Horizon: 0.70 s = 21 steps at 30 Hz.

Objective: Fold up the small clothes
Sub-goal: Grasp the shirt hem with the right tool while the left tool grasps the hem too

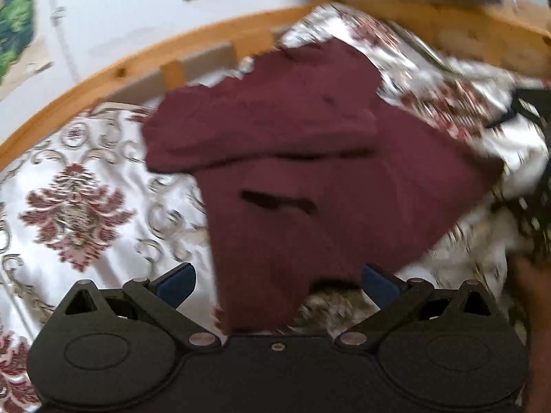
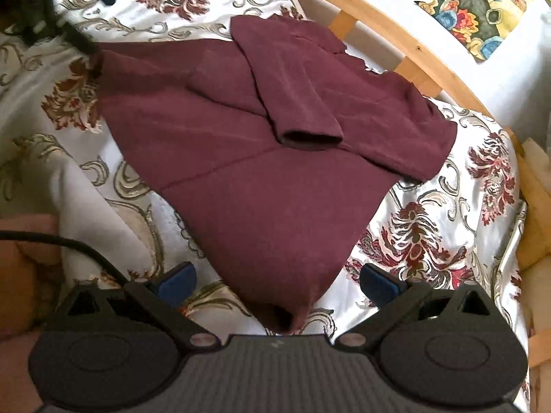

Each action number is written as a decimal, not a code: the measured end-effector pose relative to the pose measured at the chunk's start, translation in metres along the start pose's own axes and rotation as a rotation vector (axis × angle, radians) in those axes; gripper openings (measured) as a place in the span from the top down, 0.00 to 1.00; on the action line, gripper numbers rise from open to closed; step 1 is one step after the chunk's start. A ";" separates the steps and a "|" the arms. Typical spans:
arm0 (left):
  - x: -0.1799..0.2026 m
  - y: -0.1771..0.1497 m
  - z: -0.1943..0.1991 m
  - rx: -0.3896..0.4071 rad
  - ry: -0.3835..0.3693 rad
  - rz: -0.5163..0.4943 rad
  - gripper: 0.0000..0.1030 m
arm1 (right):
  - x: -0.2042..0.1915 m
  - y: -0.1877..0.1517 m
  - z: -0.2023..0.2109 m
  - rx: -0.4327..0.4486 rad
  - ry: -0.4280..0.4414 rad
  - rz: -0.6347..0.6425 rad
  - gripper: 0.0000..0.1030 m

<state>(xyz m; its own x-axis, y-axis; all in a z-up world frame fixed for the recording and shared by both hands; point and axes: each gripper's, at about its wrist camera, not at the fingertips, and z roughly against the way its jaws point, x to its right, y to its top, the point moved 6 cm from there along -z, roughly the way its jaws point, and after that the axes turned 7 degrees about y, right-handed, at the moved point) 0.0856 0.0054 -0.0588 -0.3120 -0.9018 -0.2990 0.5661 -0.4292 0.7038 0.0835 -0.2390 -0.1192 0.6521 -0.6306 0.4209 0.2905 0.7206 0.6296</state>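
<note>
A maroon long-sleeved top lies spread on the floral bedspread, both sleeves folded across its chest. Its near corner bunches between the fingers of my right gripper, which is open with the blue pads wide apart. In the blurred left wrist view the same top reaches down between the fingers of my left gripper, also open. The left gripper also shows at the top left of the right wrist view, beside the top's far corner.
A curved wooden bed rail runs behind the bedspread, with a white wall and colourful pictures beyond. A black cable crosses the lower left. A hand and a dark mesh object sit at the right edge.
</note>
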 end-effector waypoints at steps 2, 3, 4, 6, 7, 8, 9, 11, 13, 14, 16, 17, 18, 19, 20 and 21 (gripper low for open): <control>0.011 -0.005 -0.005 -0.022 -0.009 -0.047 0.01 | 0.000 0.001 -0.005 0.003 -0.020 0.005 0.00; 0.015 -0.007 -0.008 -0.034 0.002 -0.076 0.01 | -0.001 0.003 -0.008 0.008 -0.030 0.006 0.00; 0.019 -0.010 -0.011 -0.046 0.021 -0.105 0.01 | -0.003 0.004 -0.011 0.013 -0.042 0.004 0.00; 0.021 -0.013 -0.018 -0.066 0.044 -0.136 0.01 | -0.003 0.007 -0.016 0.026 -0.055 -0.002 0.00; 0.021 -0.015 -0.021 -0.078 0.051 -0.139 0.01 | -0.002 0.009 -0.018 0.037 -0.062 -0.005 0.00; 0.020 -0.017 -0.025 -0.090 0.059 -0.141 0.01 | -0.001 0.010 -0.019 0.048 -0.067 -0.008 0.00; 0.019 -0.019 -0.029 -0.104 0.072 -0.144 0.01 | 0.000 0.012 -0.020 0.058 -0.069 -0.011 0.00; 0.016 -0.020 -0.036 -0.122 0.097 -0.150 0.01 | 0.002 0.014 -0.020 0.080 -0.066 -0.018 0.05; 0.011 -0.018 -0.039 -0.119 0.108 -0.131 0.01 | 0.004 0.018 -0.019 0.093 -0.044 -0.034 0.22; 0.009 -0.016 -0.041 -0.115 0.122 -0.123 0.01 | 0.005 0.020 -0.019 0.090 -0.026 -0.051 0.26; 0.005 -0.012 -0.044 -0.102 0.162 -0.125 0.03 | 0.011 0.024 -0.019 0.094 0.008 -0.092 0.34; 0.002 -0.010 -0.046 -0.096 0.182 -0.128 0.07 | 0.014 0.027 -0.019 0.100 0.029 -0.112 0.46; 0.000 -0.008 -0.047 -0.088 0.192 -0.127 0.12 | 0.017 0.029 -0.018 0.101 0.049 -0.131 0.54; -0.002 -0.006 -0.047 -0.081 0.198 -0.123 0.15 | 0.019 0.031 -0.017 0.101 0.065 -0.151 0.57; -0.004 -0.004 -0.046 -0.073 0.203 -0.115 0.20 | 0.022 0.034 -0.017 0.104 0.081 -0.172 0.60; -0.006 -0.003 -0.045 -0.065 0.204 -0.107 0.25 | 0.025 0.036 -0.016 0.108 0.094 -0.191 0.65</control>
<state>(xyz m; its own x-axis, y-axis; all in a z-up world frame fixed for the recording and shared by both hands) 0.1203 0.0101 -0.0876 -0.2159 -0.8394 -0.4988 0.5878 -0.5196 0.6201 0.1212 -0.2244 -0.0960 0.6565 -0.7191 0.2279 0.3412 0.5525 0.7605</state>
